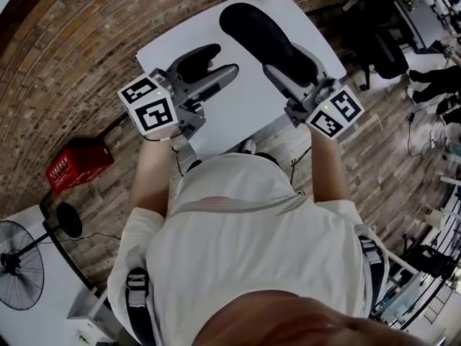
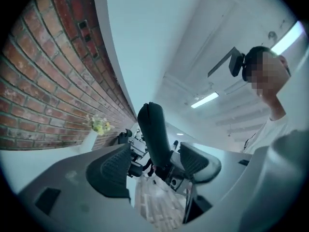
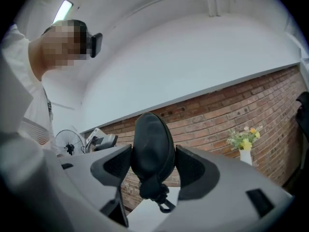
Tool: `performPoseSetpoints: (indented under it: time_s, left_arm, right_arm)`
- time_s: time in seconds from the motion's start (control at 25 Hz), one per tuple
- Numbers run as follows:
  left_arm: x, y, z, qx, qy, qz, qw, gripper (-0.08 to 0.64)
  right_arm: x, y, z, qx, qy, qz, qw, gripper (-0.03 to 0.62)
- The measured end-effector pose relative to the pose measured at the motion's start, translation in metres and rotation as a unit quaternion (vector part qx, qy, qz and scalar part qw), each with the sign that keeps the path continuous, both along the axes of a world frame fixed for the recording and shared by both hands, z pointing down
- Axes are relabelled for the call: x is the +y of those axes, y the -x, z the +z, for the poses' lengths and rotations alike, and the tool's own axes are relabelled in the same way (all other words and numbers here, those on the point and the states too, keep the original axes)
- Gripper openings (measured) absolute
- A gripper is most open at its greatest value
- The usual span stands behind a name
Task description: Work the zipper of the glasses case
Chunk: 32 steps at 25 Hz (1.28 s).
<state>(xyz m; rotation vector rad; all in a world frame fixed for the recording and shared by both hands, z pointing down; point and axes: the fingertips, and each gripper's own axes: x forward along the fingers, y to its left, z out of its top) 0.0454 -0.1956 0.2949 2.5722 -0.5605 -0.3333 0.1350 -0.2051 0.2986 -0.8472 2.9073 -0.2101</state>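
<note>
On the left, our left gripper [image 1: 220, 62] hangs over the white tabletop [image 1: 245, 112] with its jaws spread and nothing between the pads. It sits well apart from the glasses case [image 1: 270, 38]. In the left gripper view the case appears in the gap, but it sits beyond the jaws, not inside them.

Further right, our right gripper [image 3: 153, 167] is clamped on the case, one pad on each flat side, holding it in the air above the tabletop.

We see three ways this could go wrong:
- The zipper pull [image 3: 154, 191] dangles just under the right gripper's jaws. Reaching for it could knock the left fingers against the right ones.
- The left gripper could pinch only the loose clip at the bottom, so the slider would not move.
- The case is gripped near one end only, and its shell looks smooth and rounded. A tug along the zipper could twist it between the pads or slide it out onto the tabletop.

In the head view the case's long axis runs from the right gripper away from us and towards the left. Its free rounded end points at the far edge of the tabletop. From the right gripper's own view we look at it end-on. The long axis therefore lies along the gripper's reach, with the pull end nearest the camera.
</note>
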Motion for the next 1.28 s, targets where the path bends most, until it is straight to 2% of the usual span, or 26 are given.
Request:
performPoseSetpoints:
  time_s: [0.16, 0.36, 0.64, 0.84, 1.04, 1.12, 1.28]
  left_arm:
    - [0.011, -0.006, -0.018, 0.044, -0.008, 0.037, 0.9983, 0.318]
    - [0.013, -0.005, -0.035, 0.088, -0.013, 0.037, 0.9953, 0.319]
    - [0.018, -0.011, -0.034, 0.078, -0.022, 0.047, 0.9956, 0.319]
    - [0.018, -0.012, -0.030, 0.073, -0.021, 0.038, 0.9964, 0.316]
    - [0.017, -0.007, -0.029, 0.092, -0.021, 0.038, 0.9948, 0.300]
    - [0.014, -0.004, -0.029, 0.106, -0.016, 0.032, 0.9937, 0.290]
    - [0.003, 0.006, -0.026, 0.135, 0.010, 0.003, 0.9908, 0.284]
  right_arm:
    - [0.023, 0.014, -0.010, 0.026, -0.045, -0.035, 0.998, 0.337]
    - [0.044, 0.042, -0.009, 0.076, -0.092, -0.056, 0.991, 0.337]
    - [0.056, 0.058, 0.001, 0.104, -0.095, -0.082, 0.987, 0.337]
    - [0.060, 0.059, 0.006, 0.113, -0.089, -0.075, 0.987, 0.344]
    - [0.062, 0.064, 0.009, 0.142, -0.103, -0.061, 0.983, 0.367]
    - [0.062, 0.060, 0.008, 0.135, -0.098, -0.058, 0.984, 0.379]
    - [0.056, 0.040, -0.001, 0.082, -0.072, -0.037, 0.993, 0.379]
